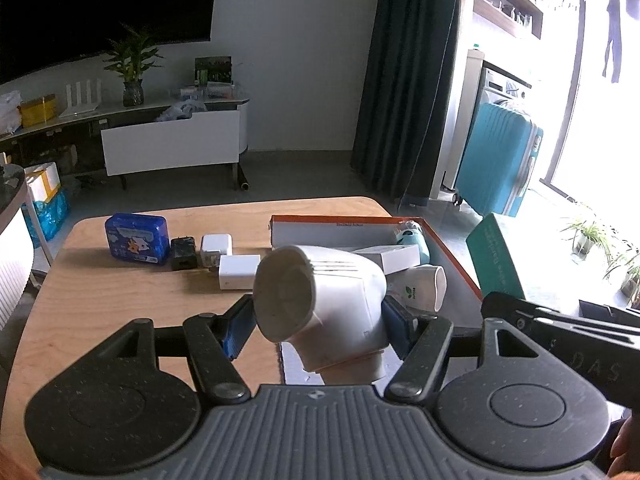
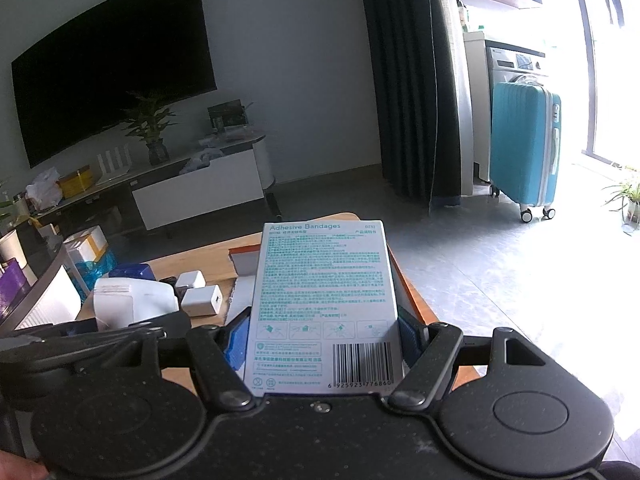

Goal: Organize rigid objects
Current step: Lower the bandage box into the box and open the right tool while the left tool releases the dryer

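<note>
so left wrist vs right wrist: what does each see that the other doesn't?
Left wrist only: the mug lying on its side and a teal item inside the orange-edged tray, and the left gripper clamped on the white hair dryer.

Right wrist only: the printed back of the Adhesive Bandages box, held in the right gripper.

Both: the blue tin, the white chargers, the wooden table, the teal suitcase.

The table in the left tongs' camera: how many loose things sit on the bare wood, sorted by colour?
White charger plugs: 2, the rear one and the front one
Black charger plug: 1
Blue tin: 1
Total: 4 on the table
</note>
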### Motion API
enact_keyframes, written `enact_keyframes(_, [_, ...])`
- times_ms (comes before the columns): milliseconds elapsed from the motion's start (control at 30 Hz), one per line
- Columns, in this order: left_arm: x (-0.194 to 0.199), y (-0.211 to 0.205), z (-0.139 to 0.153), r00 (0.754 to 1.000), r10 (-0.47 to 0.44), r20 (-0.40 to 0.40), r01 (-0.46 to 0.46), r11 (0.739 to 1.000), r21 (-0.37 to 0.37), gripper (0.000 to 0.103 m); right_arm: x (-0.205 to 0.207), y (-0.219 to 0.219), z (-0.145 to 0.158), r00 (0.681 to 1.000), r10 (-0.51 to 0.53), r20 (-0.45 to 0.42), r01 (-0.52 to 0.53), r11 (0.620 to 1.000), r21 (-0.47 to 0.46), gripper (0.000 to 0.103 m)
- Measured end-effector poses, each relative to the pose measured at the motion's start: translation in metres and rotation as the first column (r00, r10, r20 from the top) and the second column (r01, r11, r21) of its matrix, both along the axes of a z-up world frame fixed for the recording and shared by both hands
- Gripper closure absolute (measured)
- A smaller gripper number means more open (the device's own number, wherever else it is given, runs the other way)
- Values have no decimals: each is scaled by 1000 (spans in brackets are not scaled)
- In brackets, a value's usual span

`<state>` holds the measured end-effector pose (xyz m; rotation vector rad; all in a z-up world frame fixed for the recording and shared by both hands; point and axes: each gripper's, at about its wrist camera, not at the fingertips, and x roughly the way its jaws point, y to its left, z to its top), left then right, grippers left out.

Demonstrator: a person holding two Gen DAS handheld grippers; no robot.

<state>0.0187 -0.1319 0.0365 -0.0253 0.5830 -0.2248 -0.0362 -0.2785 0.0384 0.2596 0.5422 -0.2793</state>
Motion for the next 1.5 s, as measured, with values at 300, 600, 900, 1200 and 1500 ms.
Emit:
enact_keyframes(300, [4, -6, -3, 1000, -9, -10, 9, 1000, 2, 35, 5, 0, -3, 1000, -13, -12, 13, 1000, 2, 19])
enact_keyframes(600, [8, -8, -8, 1000, -12, -23, 12, 1000, 4, 35, 12, -5, -9, 999, -18, -29, 19, 1000, 8, 19])
enact_keyframes(900, [13, -12, -12, 999, -17, -40, 18, 1000, 7, 35, 18, -11, -15, 999, -25, -44, 25, 1000, 12, 19])
enact_keyframes(1200, [18, -17, -17, 998, -25, -51, 26, 1000, 11, 35, 25, -15, -23, 997, -35, -63, 36, 999, 9, 19])
enact_keyframes(1500, [22, -23, -23, 997, -31, -66, 32, 999, 11, 35, 32, -19, -30, 996, -40, -79, 41, 999, 6, 19])
